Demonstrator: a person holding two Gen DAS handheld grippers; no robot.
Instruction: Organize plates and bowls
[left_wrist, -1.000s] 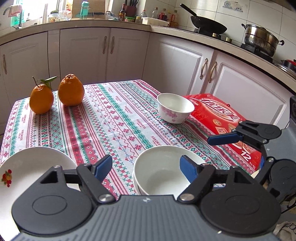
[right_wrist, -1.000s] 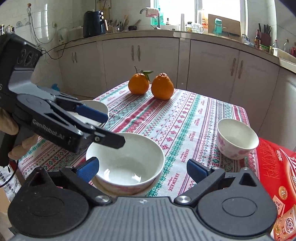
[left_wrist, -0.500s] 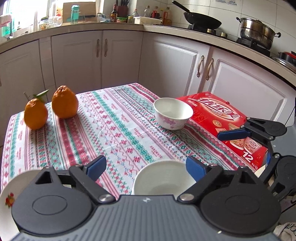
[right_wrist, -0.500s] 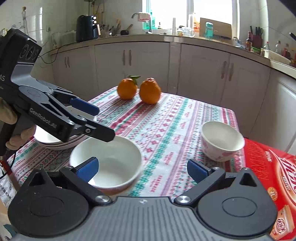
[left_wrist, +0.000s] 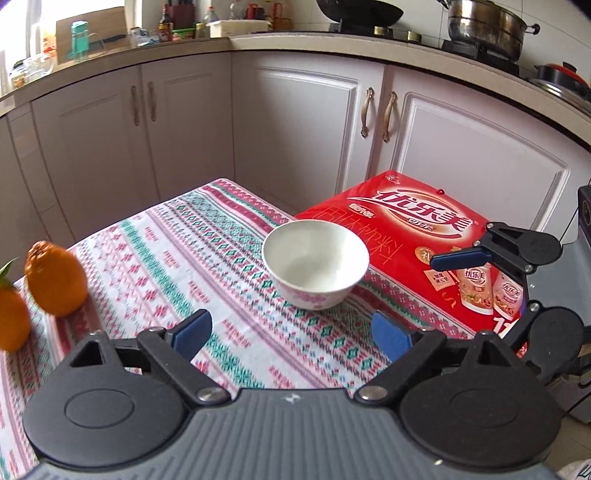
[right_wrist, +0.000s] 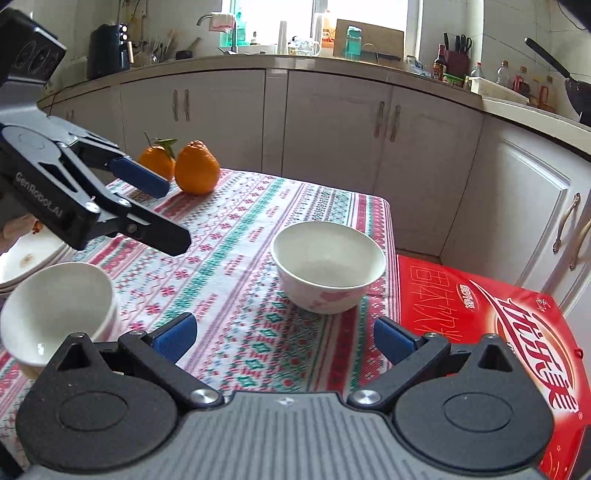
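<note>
White kitchen cabinets (right_wrist: 332, 122) are seen behind the table (right_wrist: 236, 229). Both jaws of the left hand-held gripper (left_wrist: 291, 334) and right hand-held gripper (right_wrist: 284, 338) are spread apart, empty, with a floral bowl (right_wrist: 328, 266) set ahead.

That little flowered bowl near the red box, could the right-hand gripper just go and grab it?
Probably yes. The right gripper is open, the flowered bowl sits straight ahead of it, and only bare tablecloth lies between them.

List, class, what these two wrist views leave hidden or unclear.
- Stacked plates: right wrist view, cut off by the left edge and covered by the left gripper.
- Near bowl: its base is hidden behind the right gripper.
- Leafy orange: left wrist view, cut off by the left edge.
</note>
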